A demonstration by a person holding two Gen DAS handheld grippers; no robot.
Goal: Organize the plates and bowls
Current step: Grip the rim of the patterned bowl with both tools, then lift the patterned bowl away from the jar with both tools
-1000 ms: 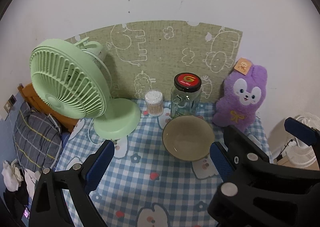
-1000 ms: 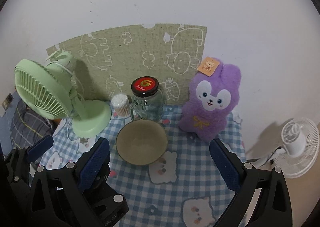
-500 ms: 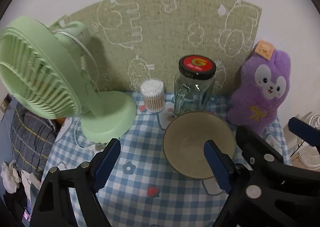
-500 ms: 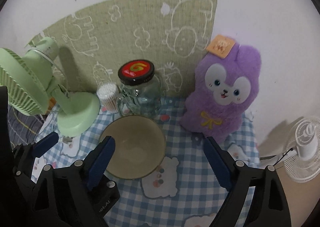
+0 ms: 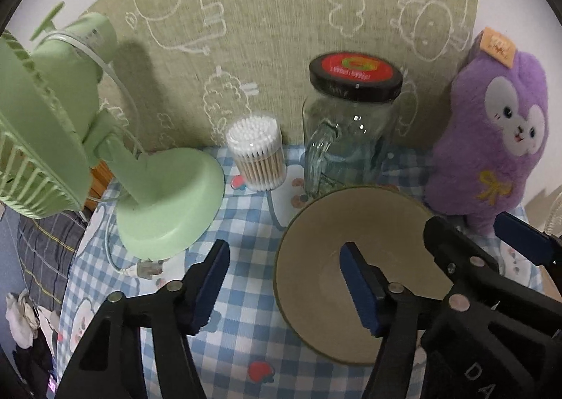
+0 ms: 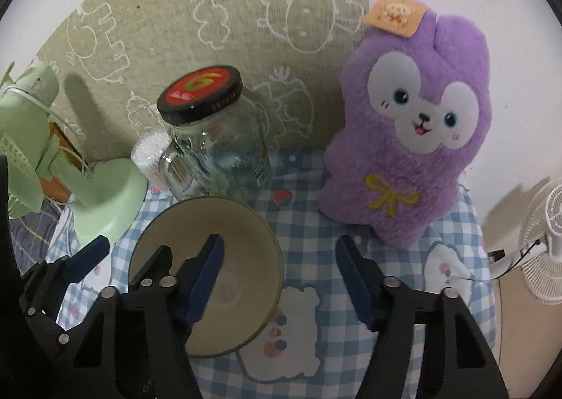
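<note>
Olive-rimmed bowl [image 5: 354,251] sat mid-surface on checked cloth [image 5: 246,328], just in front of glass jar [image 5: 351,125]. Left gripper [image 5: 286,283] jaws wide open, straddling bowl's left rim, holding nothing. Right gripper [image 6: 277,276] jaws wide open across right rim, empty too.

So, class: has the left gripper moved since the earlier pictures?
Yes. The left gripper has advanced toward the jar; one finger is now over the bowl.

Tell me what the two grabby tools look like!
Both look alike. The left tool and the right tool have chunky black plastic arms with round silver rivets, ending in flat dark blue pads. White letters, "DA", show on the right tool's body. No cables or sleeves are visible.
</note>
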